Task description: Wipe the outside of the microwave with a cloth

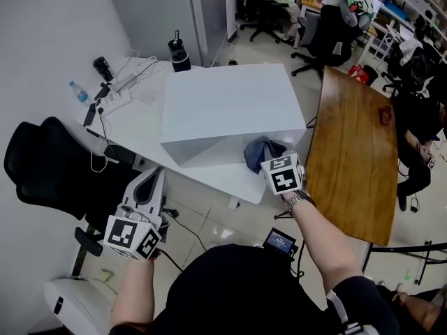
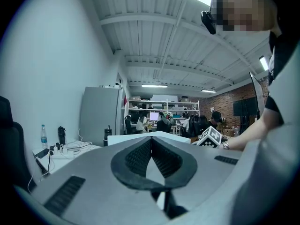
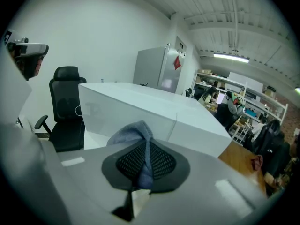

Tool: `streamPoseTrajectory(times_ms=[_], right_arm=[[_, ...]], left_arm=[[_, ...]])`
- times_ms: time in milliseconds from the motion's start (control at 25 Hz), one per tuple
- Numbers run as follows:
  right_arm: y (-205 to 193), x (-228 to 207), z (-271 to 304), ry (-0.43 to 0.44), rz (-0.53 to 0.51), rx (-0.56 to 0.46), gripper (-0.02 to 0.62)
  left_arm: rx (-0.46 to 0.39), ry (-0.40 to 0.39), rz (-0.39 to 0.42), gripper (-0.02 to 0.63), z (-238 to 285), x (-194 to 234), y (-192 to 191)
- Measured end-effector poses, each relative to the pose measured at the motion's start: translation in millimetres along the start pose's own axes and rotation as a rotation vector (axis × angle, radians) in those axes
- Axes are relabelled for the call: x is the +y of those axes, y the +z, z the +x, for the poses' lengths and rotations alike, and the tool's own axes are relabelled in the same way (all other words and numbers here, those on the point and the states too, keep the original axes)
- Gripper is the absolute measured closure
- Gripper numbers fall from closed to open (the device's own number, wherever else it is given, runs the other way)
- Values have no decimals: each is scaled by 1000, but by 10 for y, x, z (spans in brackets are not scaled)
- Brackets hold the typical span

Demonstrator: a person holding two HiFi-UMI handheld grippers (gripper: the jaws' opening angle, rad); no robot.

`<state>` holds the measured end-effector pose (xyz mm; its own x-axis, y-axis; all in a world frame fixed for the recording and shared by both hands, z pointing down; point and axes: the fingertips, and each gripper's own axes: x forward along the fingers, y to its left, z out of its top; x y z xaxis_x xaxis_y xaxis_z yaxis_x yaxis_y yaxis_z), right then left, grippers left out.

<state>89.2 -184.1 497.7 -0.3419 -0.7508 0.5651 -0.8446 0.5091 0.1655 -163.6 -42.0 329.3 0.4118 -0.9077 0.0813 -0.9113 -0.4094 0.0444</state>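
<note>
The white microwave (image 1: 227, 107) stands on a white table (image 1: 136, 128); it also shows as a pale box, the microwave (image 3: 154, 111). My right gripper (image 1: 269, 160) is shut on a blue-grey cloth (image 1: 260, 152), held near the microwave's front right corner; I cannot tell whether it touches. In the right gripper view the cloth (image 3: 136, 135) is pinched between the dark pads and bunches out ahead of them. My left gripper (image 1: 150, 187) hangs low at the left, below the table's front edge, shut with nothing in it. Its pads (image 2: 138, 156) meet at the tips, and it points level toward the microwave (image 2: 140, 137).
A black office chair (image 1: 49, 166) stands left of the table. Cables, a power strip (image 1: 115, 93), a water bottle (image 1: 78, 91) and a dark flask (image 1: 178, 53) sit on the table's far side. A wooden table (image 1: 353, 152) lies to the right. People sit at desks in the background.
</note>
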Motion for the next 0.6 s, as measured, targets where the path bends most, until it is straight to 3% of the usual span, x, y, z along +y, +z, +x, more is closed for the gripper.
streamPoseTrajectory(times_ms=[600], right_arm=[[-264,-673,-377,-37,20,-20,577]], left_arm=[[23,-27,7,601,268,-668,-50]])
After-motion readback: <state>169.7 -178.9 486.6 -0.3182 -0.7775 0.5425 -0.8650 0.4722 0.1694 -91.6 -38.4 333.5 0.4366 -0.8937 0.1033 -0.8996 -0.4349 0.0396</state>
